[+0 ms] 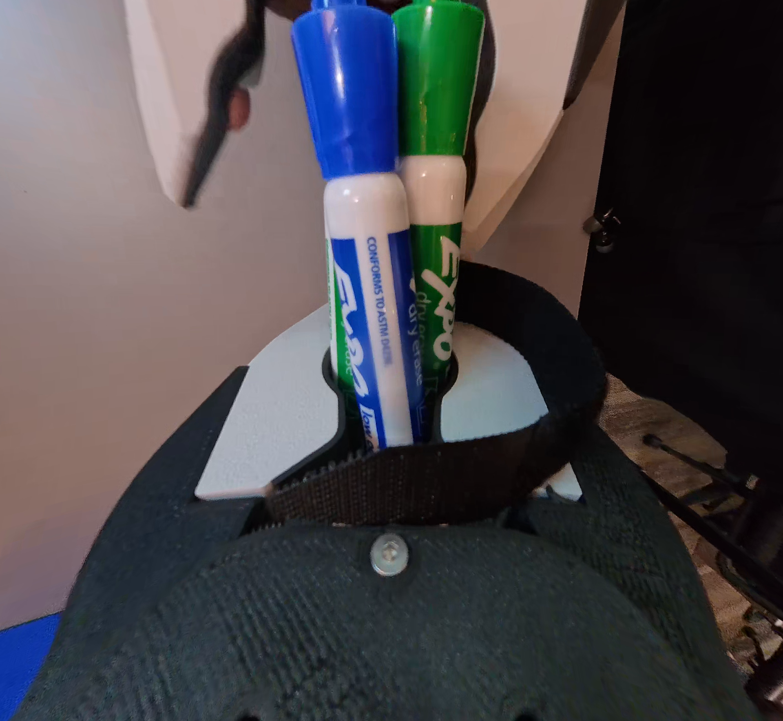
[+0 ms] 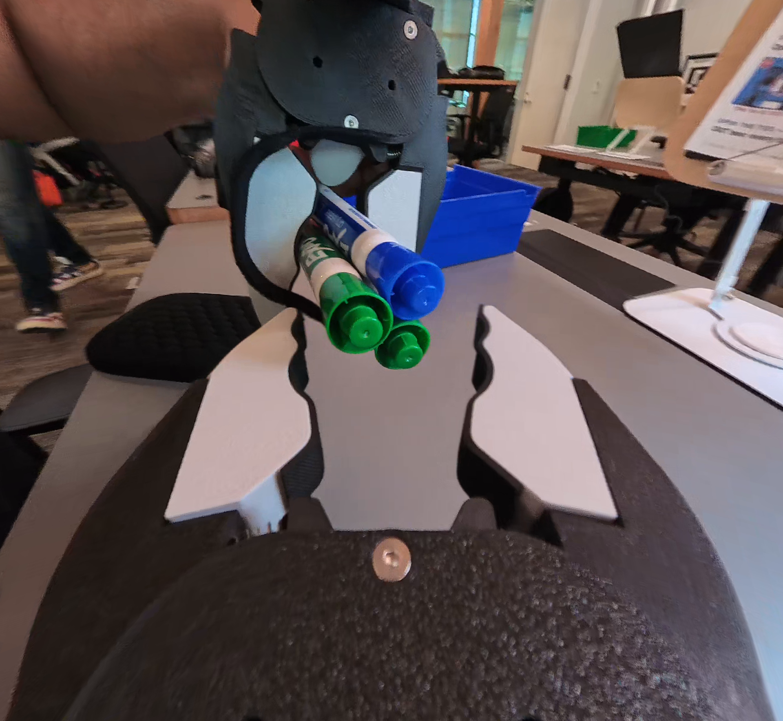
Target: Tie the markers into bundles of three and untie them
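The left tongs are clenched on three dry-erase markers — one blue, two green — at centre frame above the grey bench, a black strap looping beside them. The right tongs are released — their white fingers spread just below the marker caps.

Three markers, one blue-capped marker and two green-capped markers, lie side by side as a bundle, caps all at the same end, raised above the grey table. A black strap loops loosely beside their white barrels, not tight around them.
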`<state>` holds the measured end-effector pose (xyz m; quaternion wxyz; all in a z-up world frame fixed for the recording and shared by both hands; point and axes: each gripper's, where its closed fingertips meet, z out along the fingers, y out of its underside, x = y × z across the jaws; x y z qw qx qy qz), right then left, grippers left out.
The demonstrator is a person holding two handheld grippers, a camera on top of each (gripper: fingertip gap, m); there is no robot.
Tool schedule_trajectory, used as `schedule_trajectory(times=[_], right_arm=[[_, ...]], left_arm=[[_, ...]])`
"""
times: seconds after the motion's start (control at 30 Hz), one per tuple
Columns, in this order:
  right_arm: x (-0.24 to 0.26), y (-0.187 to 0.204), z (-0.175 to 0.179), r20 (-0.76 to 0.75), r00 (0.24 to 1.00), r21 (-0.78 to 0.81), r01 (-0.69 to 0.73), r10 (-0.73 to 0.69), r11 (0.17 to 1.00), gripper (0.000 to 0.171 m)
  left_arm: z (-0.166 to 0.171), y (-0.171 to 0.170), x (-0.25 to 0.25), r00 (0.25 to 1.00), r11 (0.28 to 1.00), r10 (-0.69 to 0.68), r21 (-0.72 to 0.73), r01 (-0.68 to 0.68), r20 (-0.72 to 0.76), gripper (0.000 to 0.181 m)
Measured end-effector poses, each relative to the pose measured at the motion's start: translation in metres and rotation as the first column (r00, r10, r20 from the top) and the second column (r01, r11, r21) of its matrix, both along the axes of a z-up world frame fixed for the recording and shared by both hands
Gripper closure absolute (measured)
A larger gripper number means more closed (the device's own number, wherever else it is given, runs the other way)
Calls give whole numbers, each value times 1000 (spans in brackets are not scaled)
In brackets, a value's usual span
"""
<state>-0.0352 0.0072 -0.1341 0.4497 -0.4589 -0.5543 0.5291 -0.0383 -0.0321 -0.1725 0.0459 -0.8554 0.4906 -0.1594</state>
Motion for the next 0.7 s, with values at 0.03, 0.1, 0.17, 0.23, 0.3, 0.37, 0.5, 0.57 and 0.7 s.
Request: schedule_trajectory(times=[0.03, 0.1, 0.17, 0.23, 0.3, 0.37, 0.5, 0.57, 0.7], right_arm=[[1, 4, -2, 9, 999, 34, 37, -37, 999, 88], [4, 7, -5, 10, 996, 102, 86, -88, 991, 81], [6, 5, -6, 6, 993, 175, 111, -114, 978, 78], [8, 4, -5, -9, 990, 287, 139, -143, 948, 77], [9, 0, -2, -32, 988, 388, 153, -153, 909, 77], [9, -6, 1, -54, 987, 482, 160, -154, 862, 78], [7, -22, 2, -56, 991, 627, 129, -121, 768, 83], [6, -30, 0, -29, 995, 681, 88, -93, 727, 89], [0, -37, -14, 76, 995, 784, -22, -61, 621, 98]], left_arm=[[-2, 0, 0, 1000, 1000, 4, -8, -4, 3, 140], [-6, -1, 0, 1000, 1000, 12, -29, -11, 13, 140], [-10, -2, -1, 1000, 999, 13, -47, -12, 18, 140], [-14, -3, 0, 999, 997, 23, -73, -21, 29, 140], [-18, -4, -1, 999, 996, 25, -87, -23, 26, 140], [-22, -4, -1, 999, 995, 31, -100, -28, 28, 140], [-29, -2, -2, 999, 994, 34, -104, -32, 10, 140], [-32, -1, -2, 1000, 994, 29, -102, -29, -4, 139], [-35, 0, -3, 999, 996, 13, -91, -16, -36, 139]])
